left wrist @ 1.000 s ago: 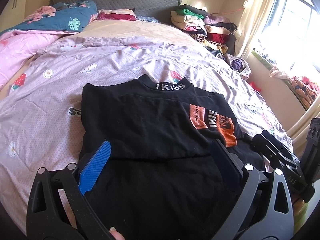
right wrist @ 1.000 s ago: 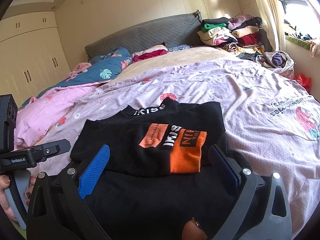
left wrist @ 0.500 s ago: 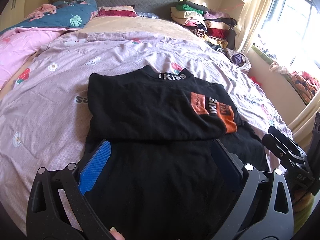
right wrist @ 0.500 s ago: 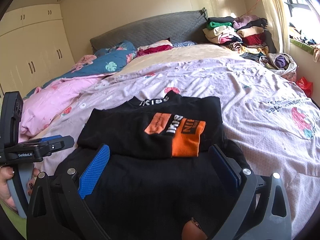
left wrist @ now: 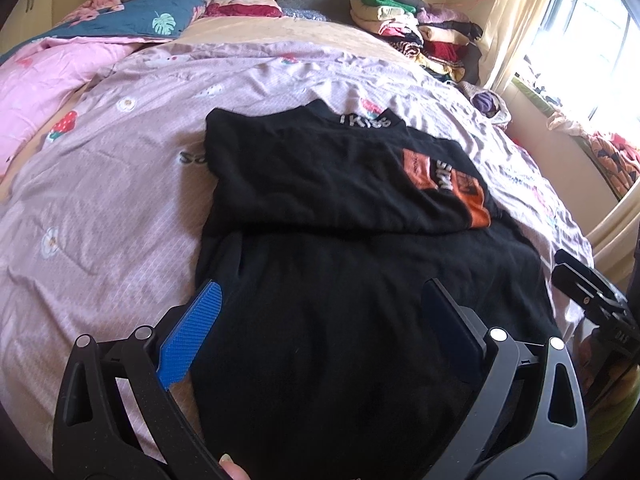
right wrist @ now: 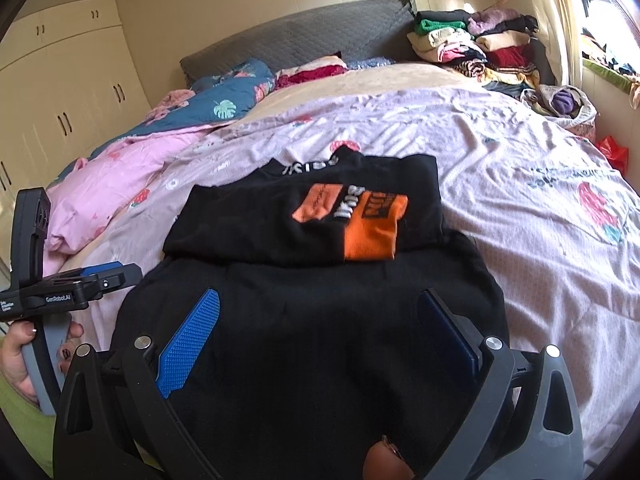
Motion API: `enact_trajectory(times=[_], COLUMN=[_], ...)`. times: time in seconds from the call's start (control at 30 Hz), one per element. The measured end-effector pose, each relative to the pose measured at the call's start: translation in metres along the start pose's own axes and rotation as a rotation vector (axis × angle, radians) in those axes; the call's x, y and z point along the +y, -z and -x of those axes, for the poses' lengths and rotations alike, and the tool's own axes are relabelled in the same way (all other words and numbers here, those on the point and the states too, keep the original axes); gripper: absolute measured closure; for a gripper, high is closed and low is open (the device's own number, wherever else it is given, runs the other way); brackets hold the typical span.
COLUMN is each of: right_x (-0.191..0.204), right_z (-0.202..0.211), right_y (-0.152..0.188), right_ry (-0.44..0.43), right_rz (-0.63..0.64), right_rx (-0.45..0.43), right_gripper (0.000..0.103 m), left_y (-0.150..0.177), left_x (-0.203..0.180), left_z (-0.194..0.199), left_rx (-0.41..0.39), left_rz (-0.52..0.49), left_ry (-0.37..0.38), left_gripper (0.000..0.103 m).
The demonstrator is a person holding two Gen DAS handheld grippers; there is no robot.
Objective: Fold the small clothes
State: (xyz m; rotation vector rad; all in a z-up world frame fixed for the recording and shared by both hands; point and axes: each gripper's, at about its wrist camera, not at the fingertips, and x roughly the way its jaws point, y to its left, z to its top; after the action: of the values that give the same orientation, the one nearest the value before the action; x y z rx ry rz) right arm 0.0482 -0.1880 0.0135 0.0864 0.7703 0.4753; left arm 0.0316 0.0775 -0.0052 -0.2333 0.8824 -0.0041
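A bed [left wrist: 120,208] covered by a lilac printed sheet [right wrist: 520,216] is shown ahead of both grippers, with a grey headboard [right wrist: 304,40] at its far end. A pink quilt [right wrist: 120,176] is seen far to the left of the right gripper, and a pile of clothes [left wrist: 416,36] is stacked at the far right corner, beside a curtain [left wrist: 516,20]. A black shirt [left wrist: 344,288] is spread flat on the sheet directly ahead of and beneath both pairs of fingers; its upper part is folded over the body, so that an orange patch [right wrist: 360,216] lies on top, ahead of the right gripper. The left gripper [left wrist: 320,320] is held over the near left part of the shirt, its blue-padded fingers [left wrist: 188,340] spread wide apart with nothing between them. The right gripper [right wrist: 320,328] is held likewise over the near right part, fingers [right wrist: 188,344] apart and gripping nothing. A hand [right wrist: 24,364] on the left gripper's handle is seen at the lower left of the right wrist view.
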Motion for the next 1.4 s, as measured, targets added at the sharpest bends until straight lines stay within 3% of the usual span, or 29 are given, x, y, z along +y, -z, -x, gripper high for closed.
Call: enact_trajectory(times=[0.43,0.77,0.87,0.93,1.03,1.13,1.4], right_x=[-0.014,-0.035,-0.041,-0.043,-0.046,-0.047,-0.051], right_z=[0.031,0.045,0.047,0.049,0.051,0.052,0.049], right_y=[0.026,0.044,0.047,0.047,0.05,0.051,0.059], right_ry=[0.013,0.054,0.066,0.073,0.08,0.084,0.087], right_rz=[-0.011,-0.043,-0.059,-0.065,-0.069,-0.068,-0.064], right_rx=[0.021,0.06,0.062,0.063,0.064,0.071,0.122], right_gripper=[0.004,0.004,0.004,0.004,0.004,0.004,0.004], left_y=[0.036,0.056,0.063,0.068,0.075,0.084,0.108], left_x=[0.033,0.049,0.054,0.055,0.056,0.055,0.051], left_z=[0.005,0.024,0.027,0.028,0.029,0.027,0.023], left_rx=[0.081,0.094,0.106,0.115,0.137,0.169,0.236], left_rz=[0.047,0.039,0.041,0.04,0.038,0.04,0.034], left_ry=[0.008,0.008,0.016,0.023,0.039,0.061,0.078], left_gripper=[0.009,0.01,0.026,0.044,0.059,0.065,0.068])
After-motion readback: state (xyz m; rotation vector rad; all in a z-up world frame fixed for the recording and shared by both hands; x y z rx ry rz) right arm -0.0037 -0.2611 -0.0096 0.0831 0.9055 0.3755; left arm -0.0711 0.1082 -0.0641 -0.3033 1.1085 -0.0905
